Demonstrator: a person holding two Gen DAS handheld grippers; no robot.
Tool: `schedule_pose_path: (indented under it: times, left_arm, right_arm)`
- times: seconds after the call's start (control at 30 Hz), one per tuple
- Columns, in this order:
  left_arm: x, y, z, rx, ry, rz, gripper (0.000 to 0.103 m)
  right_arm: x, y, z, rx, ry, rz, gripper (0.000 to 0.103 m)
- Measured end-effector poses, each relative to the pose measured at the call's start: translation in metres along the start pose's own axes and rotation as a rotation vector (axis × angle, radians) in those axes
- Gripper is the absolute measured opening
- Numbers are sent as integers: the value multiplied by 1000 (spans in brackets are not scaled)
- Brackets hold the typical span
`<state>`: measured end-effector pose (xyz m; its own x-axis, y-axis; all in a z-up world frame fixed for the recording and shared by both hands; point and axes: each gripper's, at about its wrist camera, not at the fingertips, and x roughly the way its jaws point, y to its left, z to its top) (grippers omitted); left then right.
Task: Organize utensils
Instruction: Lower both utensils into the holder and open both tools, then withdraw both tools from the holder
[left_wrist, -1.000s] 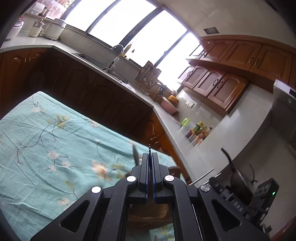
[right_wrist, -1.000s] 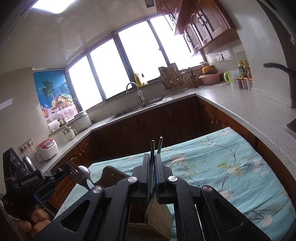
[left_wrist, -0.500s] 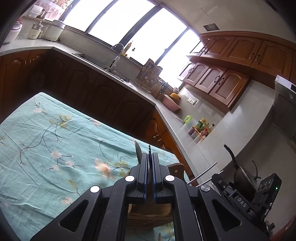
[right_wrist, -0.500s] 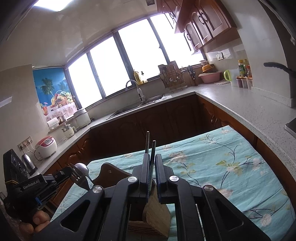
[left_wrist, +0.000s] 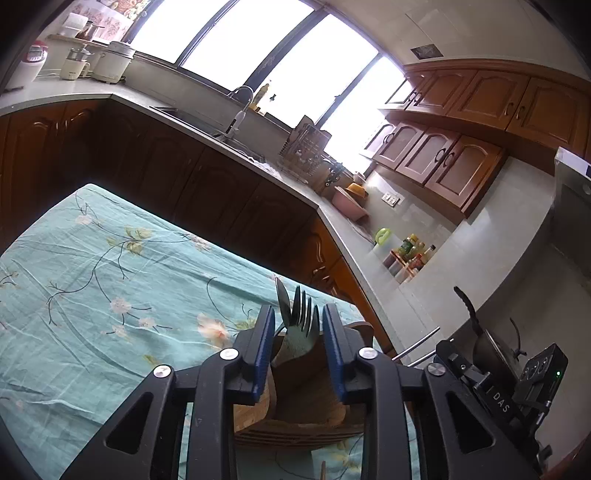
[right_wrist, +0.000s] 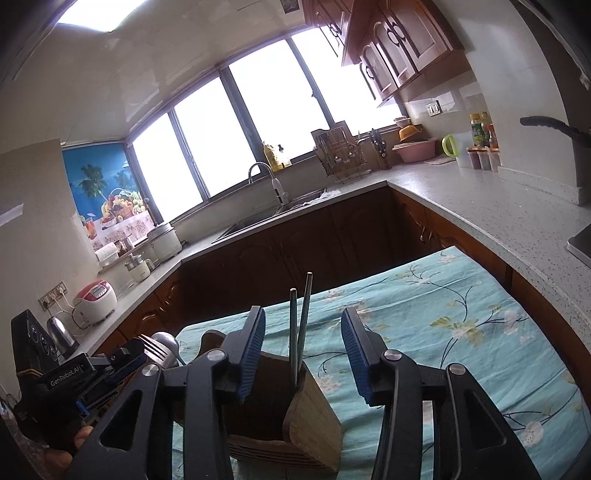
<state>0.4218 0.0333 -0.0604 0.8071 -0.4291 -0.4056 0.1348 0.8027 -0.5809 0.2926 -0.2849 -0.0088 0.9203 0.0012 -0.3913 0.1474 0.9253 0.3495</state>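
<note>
A wooden utensil holder (left_wrist: 295, 410) stands on the floral teal tablecloth (left_wrist: 92, 295). A fork (left_wrist: 306, 314) and a spoon (left_wrist: 282, 301) stand in it, heads up, between the blue pads of my left gripper (left_wrist: 298, 310). Its jaws are opening and the pads are clear of both. In the right wrist view, two metal chopsticks (right_wrist: 300, 325) lean upright in the holder (right_wrist: 314, 421). My right gripper (right_wrist: 303, 312) straddles them with its jaws opening and wide gaps on each side. The left gripper (right_wrist: 110, 363) shows at the lower left, held by a hand.
Dark wood cabinets and a grey countertop (right_wrist: 480, 206) wrap around the table's far side. On the counter are a sink with a tap (right_wrist: 273, 184), a dish rack, a pink basin, bottles, a rice cooker (right_wrist: 96, 295) and a kettle. A pan handle (left_wrist: 467, 306) juts out at the right.
Both grippers went from shut on their utensils to jaws apart. The chopsticks now stand free in the holder, and the fork and spoon stand loose between the left pads.
</note>
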Motion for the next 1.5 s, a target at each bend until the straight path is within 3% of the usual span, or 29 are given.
schedule_pose_path:
  times: [0.23, 0.5, 0.7, 0.9, 1.03, 1.33, 1.5]
  left_arm:
    - [-6, -7, -1, 13, 4, 15, 50]
    - [-11, -10, 0, 11, 19, 18, 56]
    - [-31, -9, -5, 9, 16, 19, 69]
    - [-67, -8, -19, 13, 25, 50, 80]
    - [-97, -7, -35, 17, 34, 69, 81]
    - [-154, -25, -78, 87, 110, 146, 81]
    - [-177, -41, -98, 174, 166, 200, 81]
  right_arm:
    - [-5, 0, 0, 10, -2, 16, 63]
    - [-11, -1, 2, 34, -8, 34, 68]
    - [-25, 0, 2, 42, -17, 43, 75]
    - [-49, 1, -8, 43, -15, 60, 88]
    - [-69, 0, -20, 59, -3, 71, 95]
    - [-113, 2, -54, 48, 41, 55, 95]
    - [-130, 1, -75, 48, 82, 37, 95]
